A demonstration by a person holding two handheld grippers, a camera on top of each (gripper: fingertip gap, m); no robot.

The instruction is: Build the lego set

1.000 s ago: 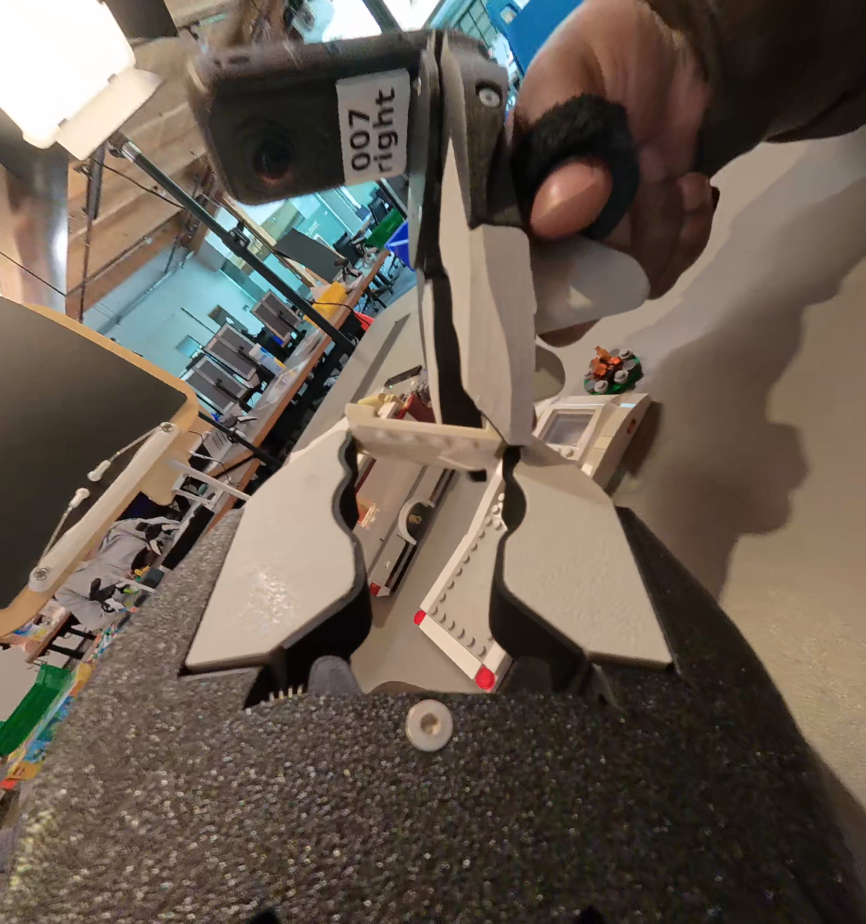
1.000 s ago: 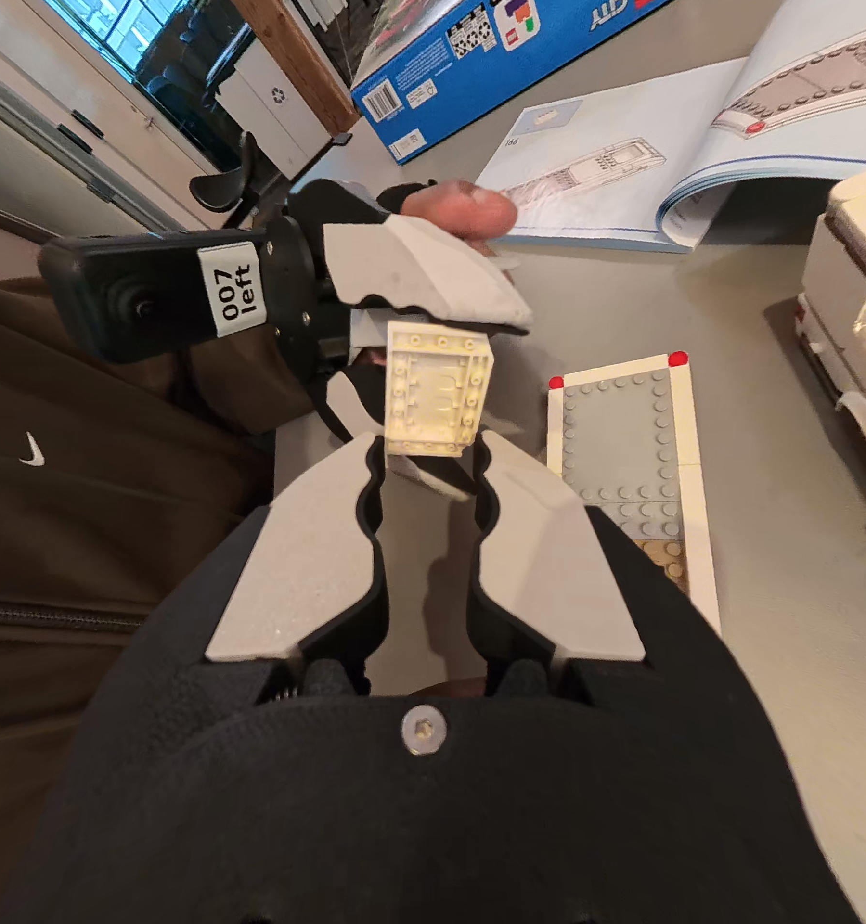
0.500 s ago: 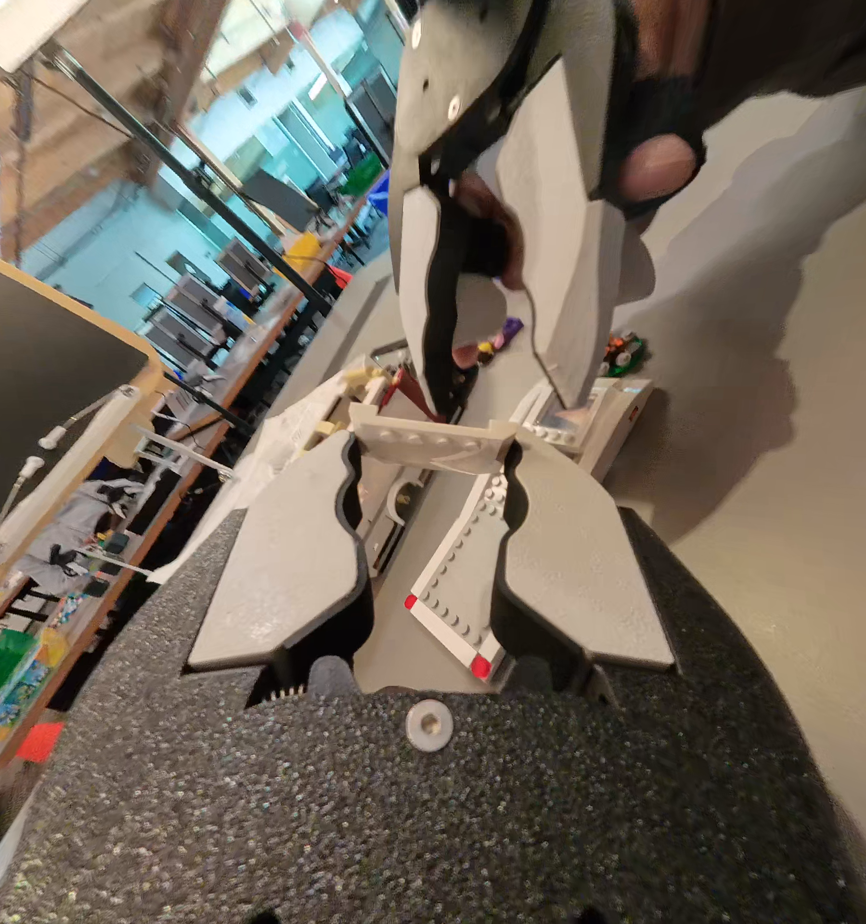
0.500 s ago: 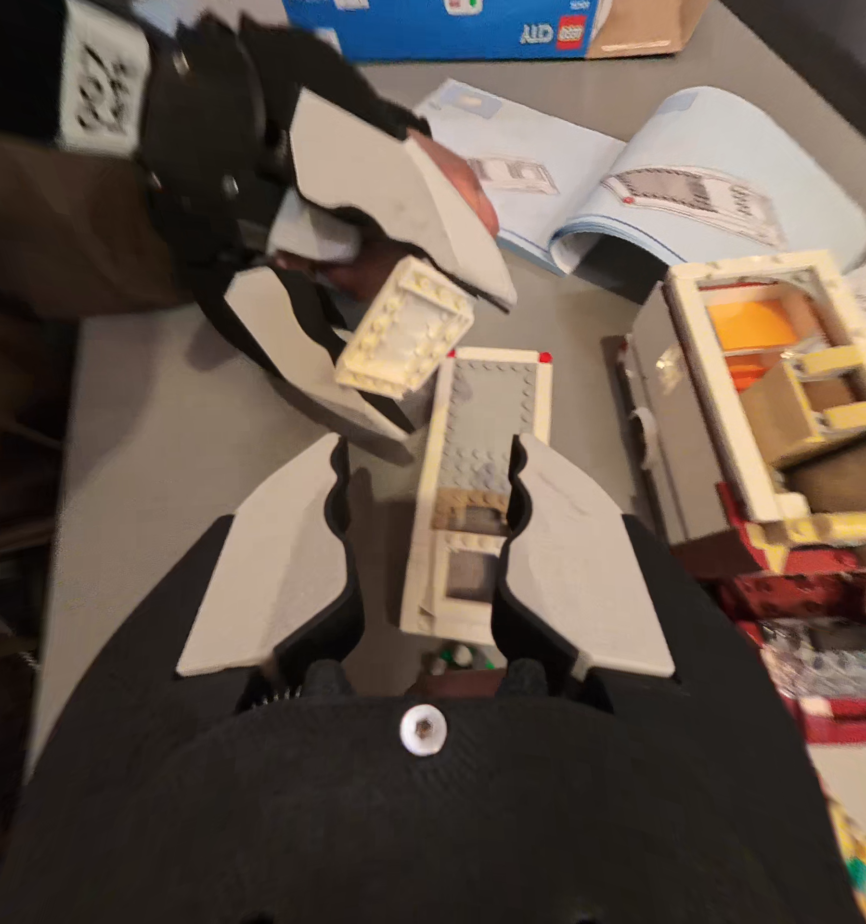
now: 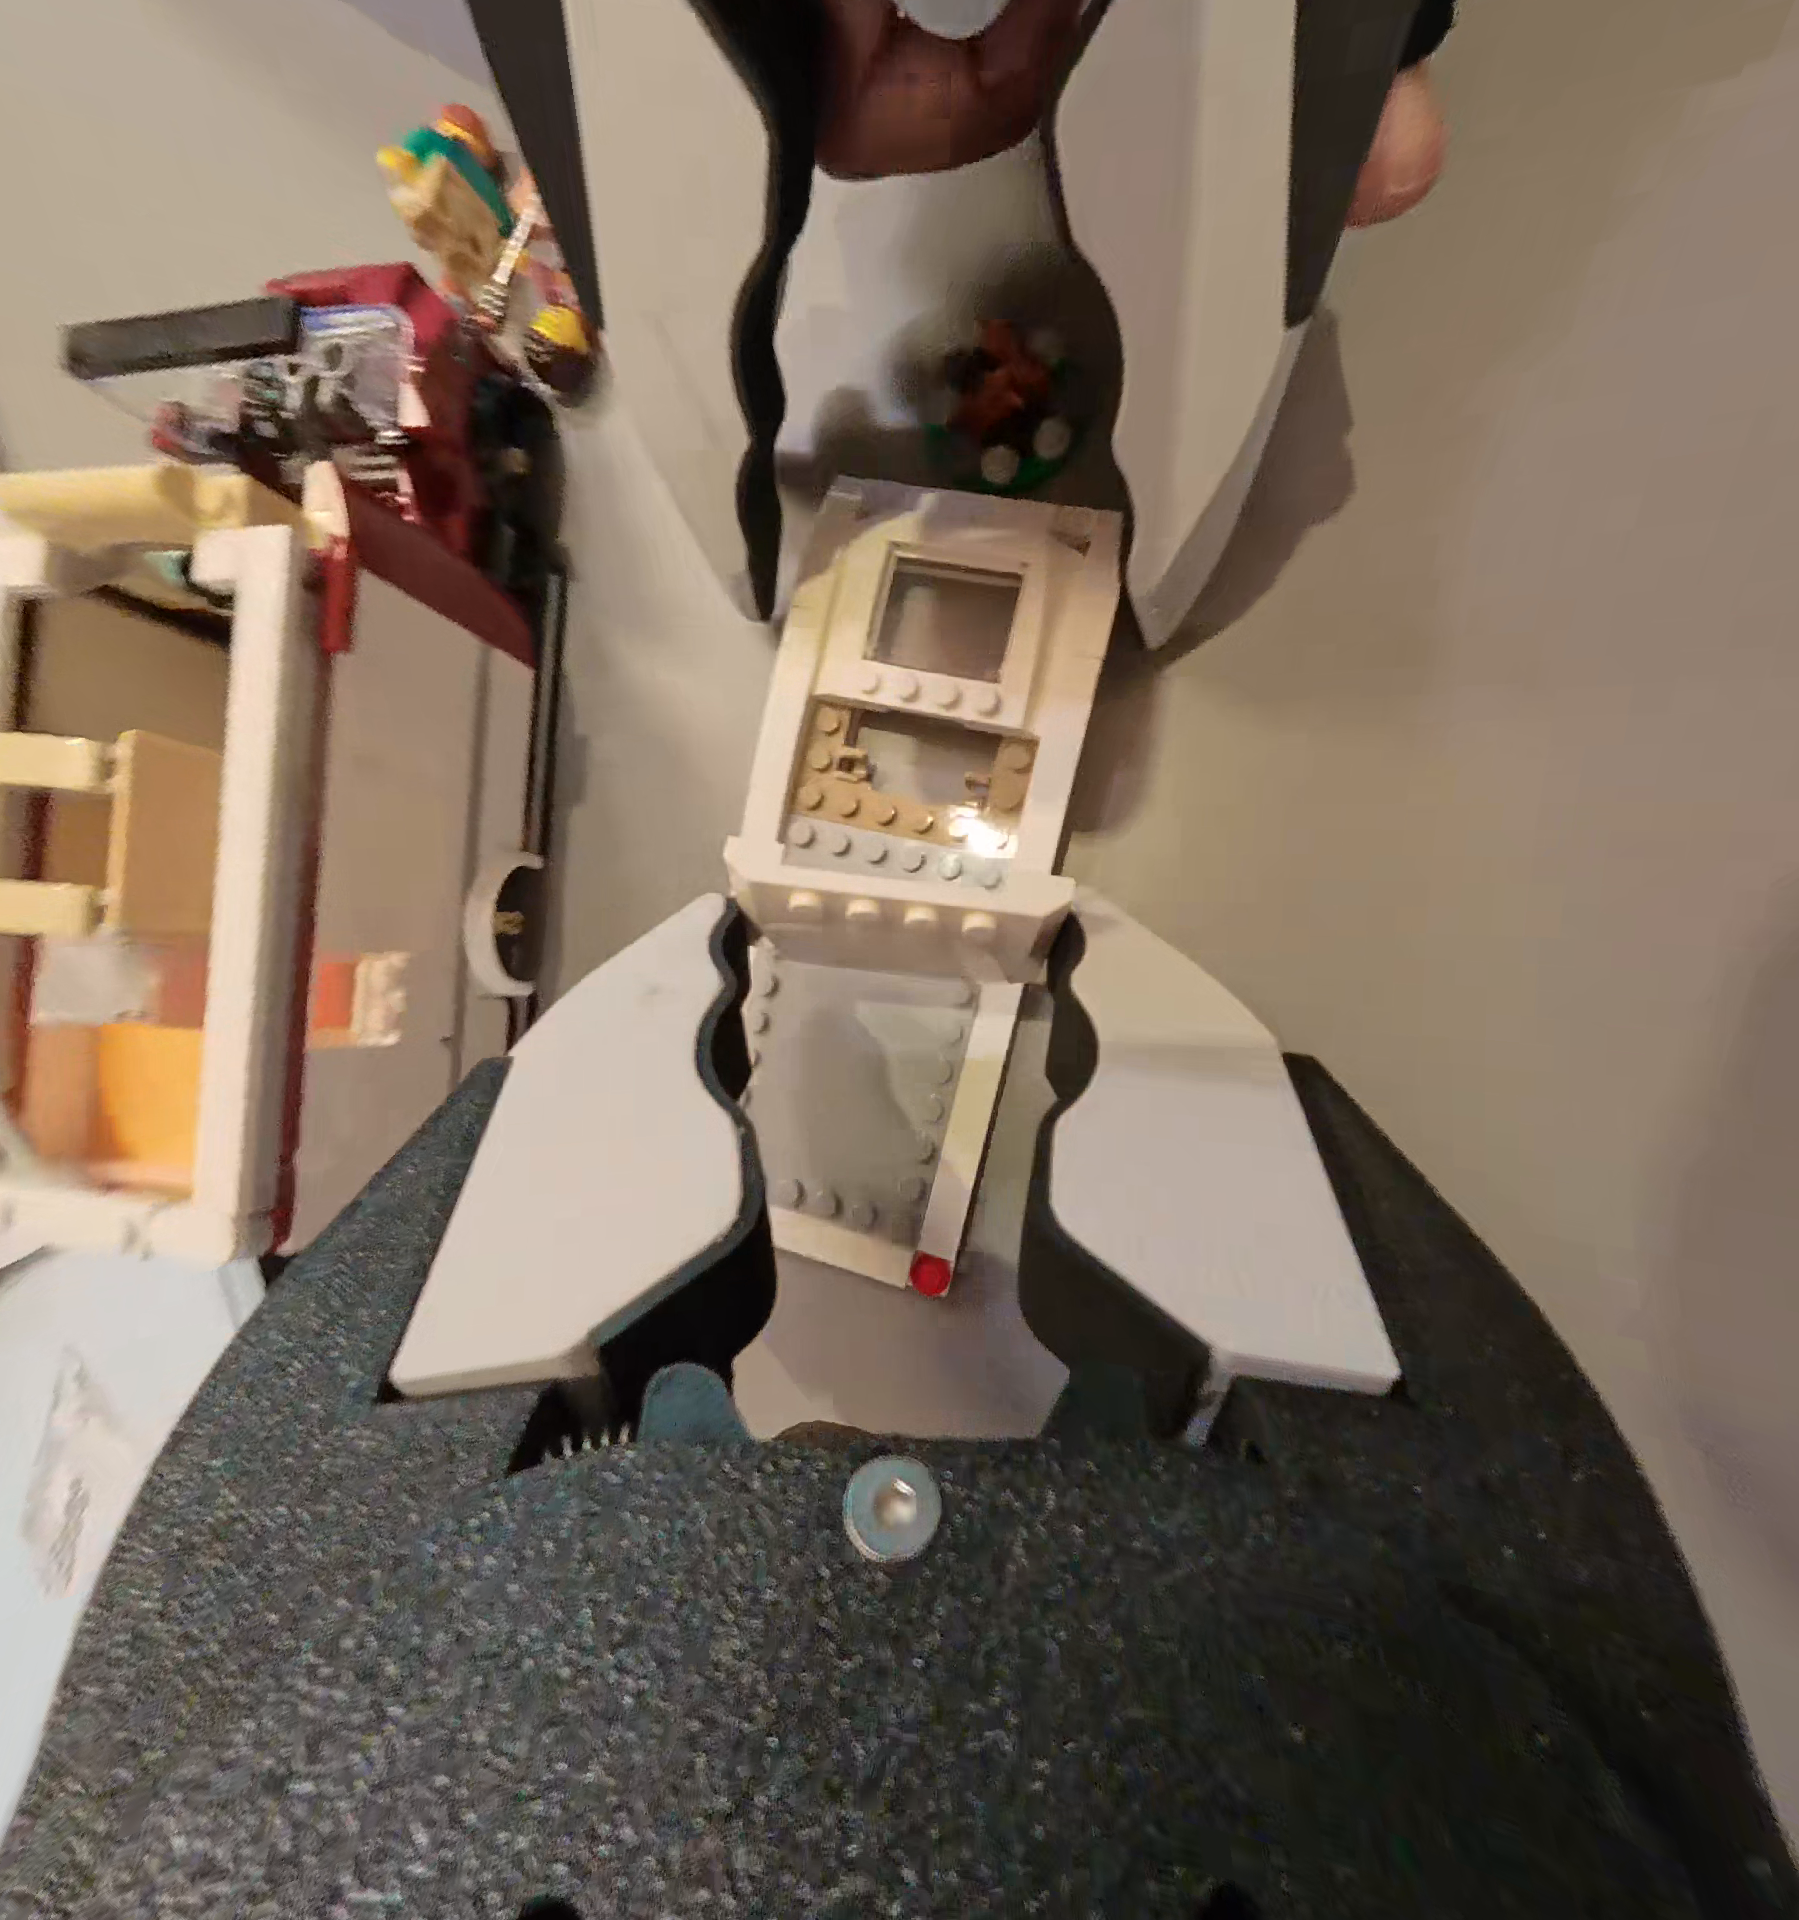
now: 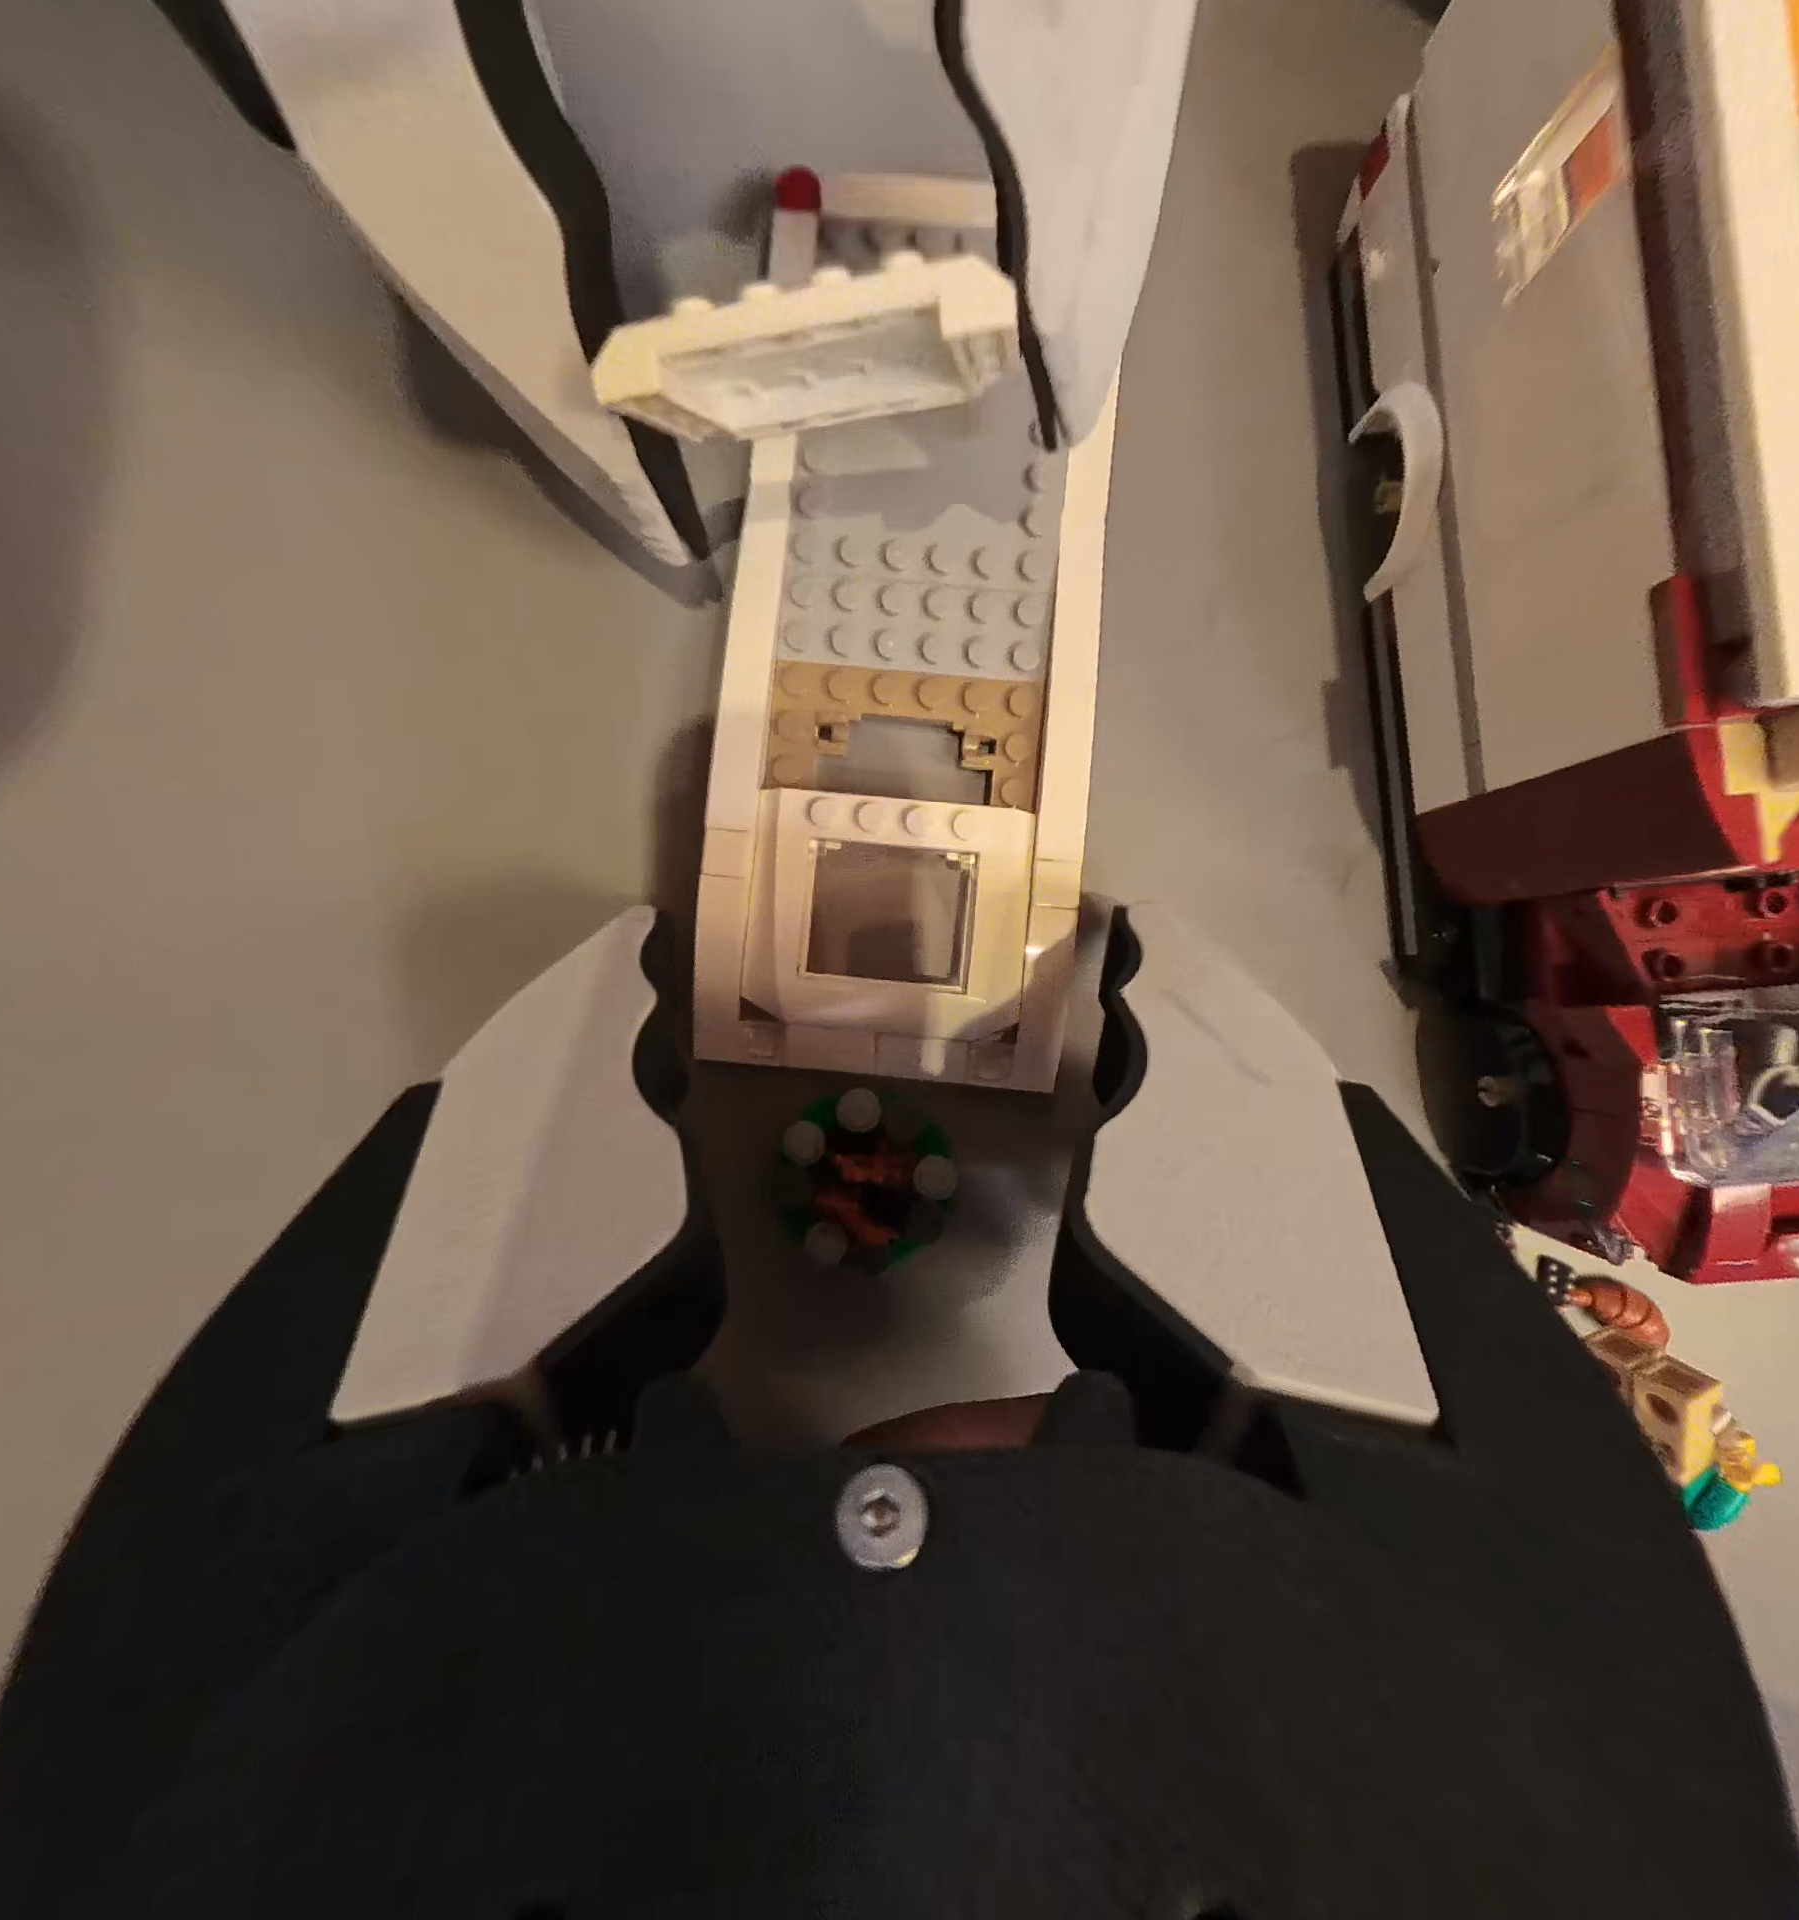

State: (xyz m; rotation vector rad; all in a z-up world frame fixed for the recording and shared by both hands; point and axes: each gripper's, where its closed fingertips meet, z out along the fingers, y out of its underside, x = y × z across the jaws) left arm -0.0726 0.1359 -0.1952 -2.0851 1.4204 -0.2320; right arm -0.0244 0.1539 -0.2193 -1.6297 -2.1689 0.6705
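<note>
My left gripper (image 5: 897, 914) is shut on a white studded slope brick (image 5: 900, 930), with a pad against each of its ends. It holds the brick just above the grey studded part of a long white, grey and tan plate assembly (image 5: 926, 727) that lies on the table. The right wrist view shows the same brick (image 6: 801, 353) in the left gripper (image 6: 833, 416). My right gripper (image 6: 887, 925) is open, its fingers on either side of the assembly's window end (image 6: 890, 914) with a small gap at each pad. It also shows in the left wrist view (image 5: 952, 613).
A large white, tan and dark red brick model (image 5: 147, 831) (image 6: 1653, 520) stands beside the assembly. A small green round piece with brown bits (image 6: 864, 1179) lies between my right fingers. A toy figure (image 6: 1653, 1392) lies near the model. The table (image 5: 1497, 831) is grey. My right fingertips sit around 6 cm from my left ones.
My right gripper opened, left the white brick to the left gripper and moved over the assembly's window end. My left gripper swung down over the assembly with the brick still in it.
</note>
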